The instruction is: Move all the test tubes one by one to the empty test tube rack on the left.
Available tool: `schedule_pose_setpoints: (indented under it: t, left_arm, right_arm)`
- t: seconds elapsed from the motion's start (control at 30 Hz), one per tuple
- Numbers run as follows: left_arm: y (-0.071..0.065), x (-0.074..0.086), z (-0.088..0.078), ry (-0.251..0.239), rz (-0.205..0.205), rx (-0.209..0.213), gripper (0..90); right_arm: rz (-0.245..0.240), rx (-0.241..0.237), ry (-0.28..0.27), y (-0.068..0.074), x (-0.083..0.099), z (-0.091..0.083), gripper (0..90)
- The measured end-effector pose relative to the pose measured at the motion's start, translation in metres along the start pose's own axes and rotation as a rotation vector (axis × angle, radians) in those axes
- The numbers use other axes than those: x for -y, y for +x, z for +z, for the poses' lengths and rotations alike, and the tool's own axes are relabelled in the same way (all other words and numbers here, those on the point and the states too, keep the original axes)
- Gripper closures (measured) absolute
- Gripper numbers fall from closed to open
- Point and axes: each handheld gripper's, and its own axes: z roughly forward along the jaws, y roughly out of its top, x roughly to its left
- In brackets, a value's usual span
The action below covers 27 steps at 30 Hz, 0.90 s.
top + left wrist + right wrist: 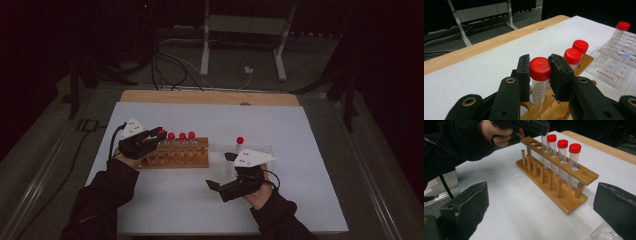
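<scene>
A wooden tube rack (175, 159) stands left of centre on the white sheet. My left gripper (156, 135) is over its left part, shut on the red cap of a clear graduated tube (539, 87). In the left gripper view, the pads (524, 72) press the cap from both sides and the tube's lower part passes through a hole in the rack's top bar. Three more red-capped tubes (562, 143) stand upright in the rack beside it. My right gripper (221, 171) rests nearer the front, with its jaws (542, 192) wide open and nothing between them.
A clear plastic rack (257, 149) marked Labshark (616, 68) sits right of the wooden rack and holds one red-capped tube (240, 140). A wooden table edge (210, 97) runs along the far side. Beyond it, white stand legs and cables are on the dark floor.
</scene>
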Motion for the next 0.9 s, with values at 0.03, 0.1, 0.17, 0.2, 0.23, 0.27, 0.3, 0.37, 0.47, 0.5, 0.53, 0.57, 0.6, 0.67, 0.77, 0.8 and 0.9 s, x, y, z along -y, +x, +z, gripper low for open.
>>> schedule_pose_setpoints:
  t: [0.03,0.1,0.17,0.2,0.23,0.27,0.3,0.37,0.47,0.5,0.53,0.57,0.6,0.67,0.77,0.8,0.9]
  left_arm:
    - [0.0002,0.0007,0.0002,0.002,0.000,0.001,71.8]
    - [-0.0002,0.0022,0.0009,0.010,0.003,0.000,71.8]
    - [-0.0007,0.0034,0.0021,0.018,0.005,0.000,71.8]
    - [-0.0010,0.0038,0.0027,0.023,0.008,0.000,71.8]
    - [-0.0013,0.0042,0.0035,0.028,0.008,0.002,71.8]
    - [-0.0017,0.0045,0.0039,0.033,0.013,0.000,71.8]
    - [-0.0018,0.0048,0.0044,0.037,0.013,0.000,71.8]
    - [-0.0011,0.0053,0.0055,0.046,0.010,0.006,71.7]
    - [-0.0004,0.0050,0.0056,0.049,0.004,0.011,71.6]
    - [-0.0006,0.0049,0.0056,0.049,0.005,0.011,71.6]
    - [-0.0007,0.0050,0.0055,0.049,0.004,0.010,71.6]
    - [-0.0003,0.0051,0.0053,0.050,0.002,0.011,71.5]
    - [-0.0001,0.0050,0.0051,0.051,0.003,0.011,71.5]
    - [0.0003,0.0048,0.0048,0.054,0.000,0.013,71.4]
    - [0.0000,0.0036,0.0047,0.063,0.000,0.010,71.1]
    - [-0.0001,0.0033,0.0043,0.066,0.005,0.010,71.0]
    - [-0.0003,0.0028,0.0020,0.066,0.002,0.014,69.5]
  right_arm:
    - [0.000,0.001,0.000,-0.0001,0.0000,-0.0001,0.0]
    - [0.000,0.001,0.001,-0.0002,-0.0001,-0.0001,0.0]
    - [0.000,0.001,0.002,0.0001,0.0000,0.0000,0.0]
    - [0.000,0.001,0.003,0.0001,0.0000,0.0000,0.0]
    - [0.000,0.002,0.002,0.0001,0.0000,-0.0001,0.0]
    - [-0.001,0.002,0.002,0.0000,-0.0001,-0.0002,0.0]
    - [0.000,0.001,0.001,-0.0003,-0.0001,-0.0003,0.0]
    - [0.001,0.002,0.003,-0.0008,-0.0001,-0.0005,0.0]
    - [0.000,0.000,0.002,-0.0009,-0.0001,-0.0008,0.0]
    - [-0.001,0.001,0.001,-0.0009,-0.0003,-0.0009,0.0]
    - [0.001,0.000,0.000,-0.0009,-0.0004,-0.0011,0.0]
    - [0.001,-0.001,0.000,-0.0010,-0.0004,-0.0013,0.0]
    - [0.000,0.001,0.000,-0.0010,-0.0005,-0.0015,0.0]
    - [0.001,0.001,-0.002,-0.0012,-0.0009,-0.0022,0.0]
    - [0.000,0.003,-0.006,-0.0017,-0.0015,-0.0029,0.0]
    - [0.000,0.004,-0.005,-0.0018,-0.0017,-0.0034,0.0]
    - [-0.001,0.005,-0.008,-0.0026,-0.0021,-0.0047,0.0]
